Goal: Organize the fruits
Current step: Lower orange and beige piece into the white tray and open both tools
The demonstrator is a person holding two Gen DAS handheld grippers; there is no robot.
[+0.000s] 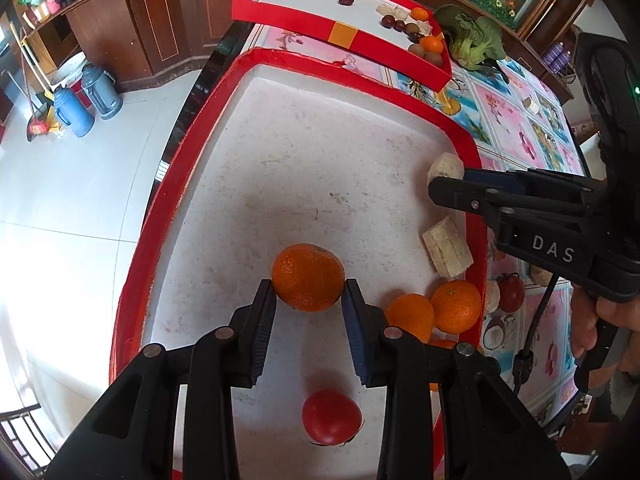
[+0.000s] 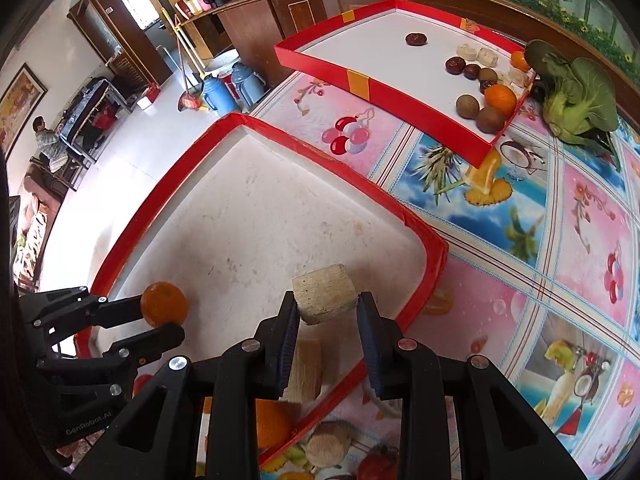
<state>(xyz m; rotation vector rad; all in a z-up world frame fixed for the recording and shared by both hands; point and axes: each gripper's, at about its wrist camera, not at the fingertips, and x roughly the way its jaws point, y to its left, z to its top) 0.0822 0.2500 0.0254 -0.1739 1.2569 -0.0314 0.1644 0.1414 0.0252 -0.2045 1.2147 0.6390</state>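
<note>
An orange is clamped between the pads of the left tool, held over the white floor of the near red-rimmed tray; the same fruit is seen from the right wrist camera as a small orange ball gripped at the tray's left edge. A pale, fibrous cut chunk, possibly sugarcane, is pinched between the pads of the right tool, above the near-right corner of that tray. Below the left tool, a red tomato is seen lying on the tray floor. Two more oranges are seen touching each other against the tray's right wall, and another pale chunk is seen lying beside that wall, just beyond them. A fingertip of a hand is visible behind the right tool's handle. Outside the tray, on the fruit-patterned tabletop, another tomato and a round pale piece are seen near the tray wall. Farther back, a second red tray is seen tilted, one edge raised, with oranges, brown kiwis, dark red fruits and pale pieces gathered in its right corner. A leafy green vegetable is seen lying just beside that tray.
</note>
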